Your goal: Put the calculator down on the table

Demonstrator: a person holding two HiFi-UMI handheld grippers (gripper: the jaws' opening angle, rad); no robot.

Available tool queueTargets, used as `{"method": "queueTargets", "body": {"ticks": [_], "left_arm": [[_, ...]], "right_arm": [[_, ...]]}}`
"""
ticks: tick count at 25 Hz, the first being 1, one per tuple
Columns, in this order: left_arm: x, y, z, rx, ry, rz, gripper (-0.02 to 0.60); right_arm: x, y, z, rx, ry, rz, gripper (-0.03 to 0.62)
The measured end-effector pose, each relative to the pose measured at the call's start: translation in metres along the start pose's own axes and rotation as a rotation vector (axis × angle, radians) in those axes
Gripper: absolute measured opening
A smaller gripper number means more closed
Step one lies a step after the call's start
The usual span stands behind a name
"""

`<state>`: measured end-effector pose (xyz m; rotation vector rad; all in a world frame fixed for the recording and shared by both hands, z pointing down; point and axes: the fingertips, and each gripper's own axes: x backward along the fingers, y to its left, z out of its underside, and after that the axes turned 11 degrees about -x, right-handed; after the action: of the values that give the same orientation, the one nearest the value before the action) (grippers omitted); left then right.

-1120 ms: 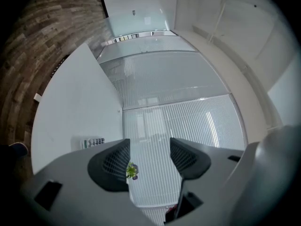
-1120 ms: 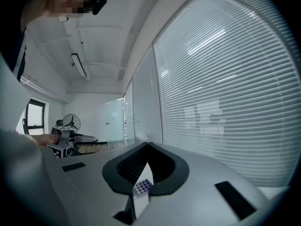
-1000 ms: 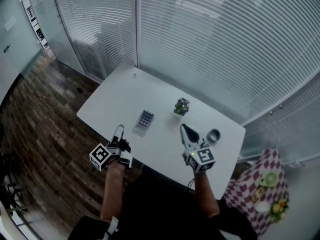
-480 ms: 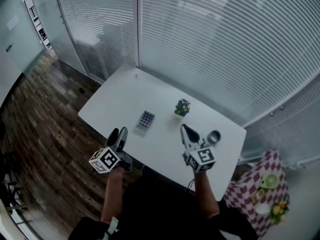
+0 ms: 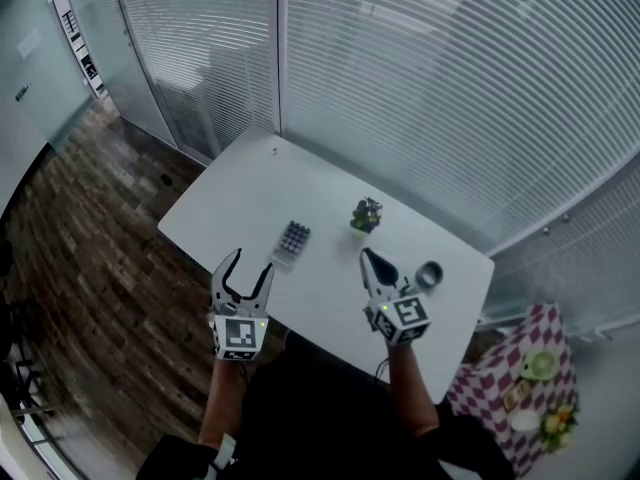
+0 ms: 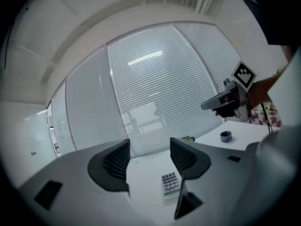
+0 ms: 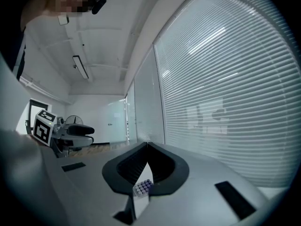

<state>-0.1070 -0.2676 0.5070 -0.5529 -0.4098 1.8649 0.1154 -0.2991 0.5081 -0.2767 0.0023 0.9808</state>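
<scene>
The calculator (image 5: 291, 241) lies flat on the white table (image 5: 240, 183), keys up, near the middle of the top and free of both grippers. The left gripper (image 5: 250, 261) hangs over the near edge of the table with its jaws spread wide and nothing between them; in the left gripper view the calculator (image 6: 170, 182) shows on the table beyond the gap, closer to the right-hand jaw, well apart from either pad. The right gripper (image 5: 366, 256) is held over the near right part of the table with its jaws pressed together at the tips, gripping nothing. In the right gripper view the tips (image 7: 146, 147) meet, and a slim opening below them lets the calculator (image 7: 142, 187) be seen lying on the table farther off. A small potted plant (image 5: 365, 213) stands to the right of the calculator, and a grey roll (image 5: 429, 273) sits near the table's right end, just beside the right gripper. Slatted blinds (image 5: 450, 88) run along the far side of the table, wooden floor (image 5: 90, 238) lies to the left, and a chequered cloth (image 5: 505, 373) with a few small things on it — too small to tell apart — shows at the lower right.
</scene>
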Motion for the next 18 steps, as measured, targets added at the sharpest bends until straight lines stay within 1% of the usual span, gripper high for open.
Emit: {"method": "queueTargets", "body": {"ticks": [3,6,10,13,16,18], "left_arm": [[0.005,0.003,-0.012,0.064,-0.081,-0.014,0.247],[0.009,0.007,-0.025,0.074,-0.137,-0.034,0.247],[0.015,0.010,-0.028,0.101,-0.149,-0.029,0.247],[0.017,0.012,-0.032,0.122,-0.165,-0.033,0.247],[0.022,0.016,-0.041,0.112,-0.194,-0.068,0.245],[0.024,0.016,-0.046,0.088,-0.200,-0.064,0.245]], "right_arm": [[-0.001,0.000,0.006,0.009,-0.011,-0.026,0.006],[-0.002,-0.002,0.007,0.001,-0.012,-0.029,0.006],[-0.005,0.005,0.001,0.011,-0.005,-0.032,0.006],[-0.006,0.010,-0.002,-0.003,0.014,-0.024,0.006],[-0.006,0.012,0.001,0.005,0.006,-0.061,0.006],[-0.005,0.008,0.003,0.018,-0.008,-0.056,0.006]]}}
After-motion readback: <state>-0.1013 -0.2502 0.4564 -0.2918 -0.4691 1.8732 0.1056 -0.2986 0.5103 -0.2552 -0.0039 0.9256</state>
